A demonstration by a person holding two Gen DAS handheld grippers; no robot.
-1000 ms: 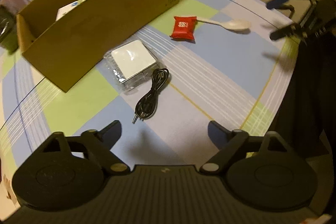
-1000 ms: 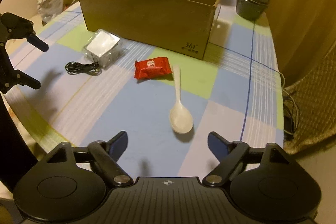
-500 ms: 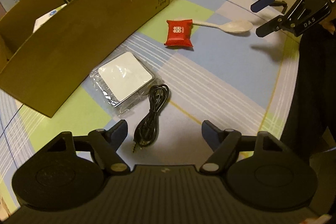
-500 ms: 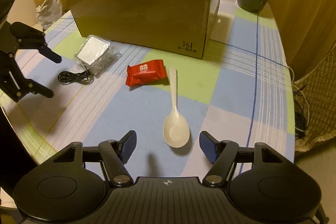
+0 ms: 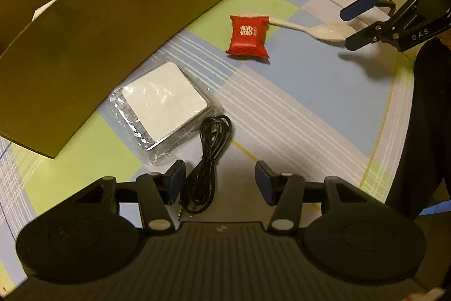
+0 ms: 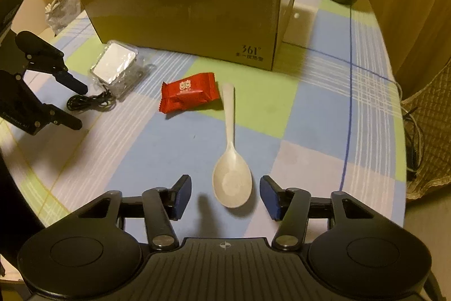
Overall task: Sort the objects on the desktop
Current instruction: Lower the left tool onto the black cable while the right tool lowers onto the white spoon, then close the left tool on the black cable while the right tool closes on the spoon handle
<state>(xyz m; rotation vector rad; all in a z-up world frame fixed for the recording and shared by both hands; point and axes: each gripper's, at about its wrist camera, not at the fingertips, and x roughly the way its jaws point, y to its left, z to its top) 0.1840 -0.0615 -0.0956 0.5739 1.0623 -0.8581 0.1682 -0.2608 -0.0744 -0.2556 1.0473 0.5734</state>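
Cardboard box (image 6: pixel 183 10) at table's far side. In front of box: wrapped white pad (image 5: pixel 165 100), red packet (image 6: pixel 189 95), white spoon (image 6: pixel 231 157), black cable (image 5: pixel 207 165). Left gripper (image 5: pixel 220 182) wide open, empty, astride cable; right gripper (image 6: pixel 225 198) wide open, empty, flanking spoon bowl.

The round table (image 6: pixel 324 109) wore a cloth of blue, green and white squares. On it sat a big brown box (image 6: pixel 186 16) — and in front of that a white pack in clear wrap (image 5: pixel 165 100), a black cable (image 5: pixel 207 160), a red packet (image 6: pixel 188 95) and a white spoon (image 6: pixel 231 165), its handle just beside the packet.
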